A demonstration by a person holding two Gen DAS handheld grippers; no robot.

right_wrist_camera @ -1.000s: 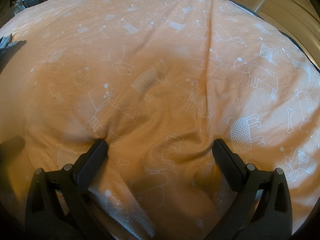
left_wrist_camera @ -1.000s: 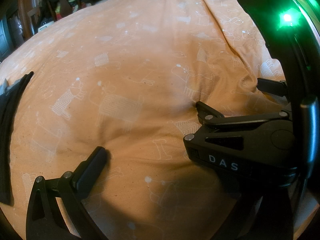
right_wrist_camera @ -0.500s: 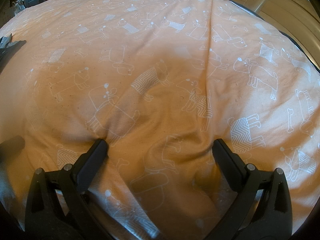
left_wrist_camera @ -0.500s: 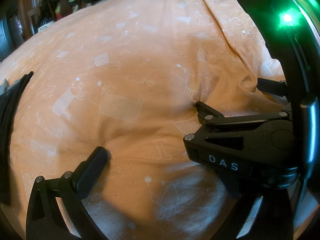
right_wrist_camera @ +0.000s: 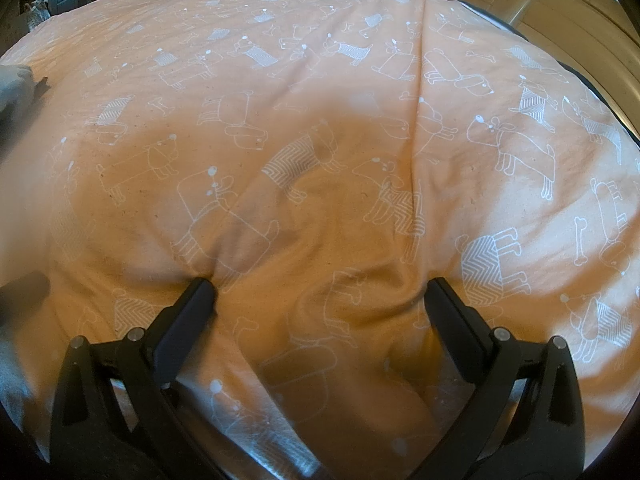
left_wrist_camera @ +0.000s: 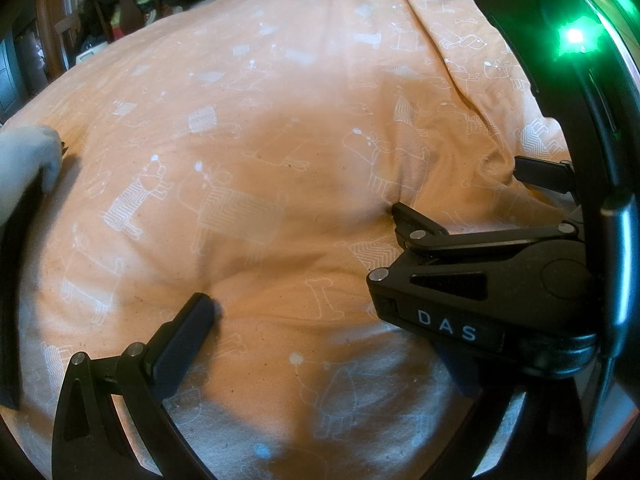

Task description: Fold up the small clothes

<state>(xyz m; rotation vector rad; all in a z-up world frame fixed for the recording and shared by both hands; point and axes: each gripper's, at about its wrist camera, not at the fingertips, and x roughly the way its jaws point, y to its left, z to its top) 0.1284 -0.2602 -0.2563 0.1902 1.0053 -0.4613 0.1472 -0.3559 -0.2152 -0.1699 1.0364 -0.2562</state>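
An orange bedcover printed with white dogs and bones (right_wrist_camera: 320,120) fills both views. Both tongs, left (left_wrist_camera: 288,304) and right (right_wrist_camera: 320,292), are spread and pressing into it. Grey cloth (left_wrist_camera: 24,152) lies at its far-left edge. Dim clutter (left_wrist_camera: 132,4) lines the room behind.

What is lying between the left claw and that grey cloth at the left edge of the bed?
Nothing visible. Only bare orange sheet separates the left claw from the grey cloth. The right claw rests on its other side.
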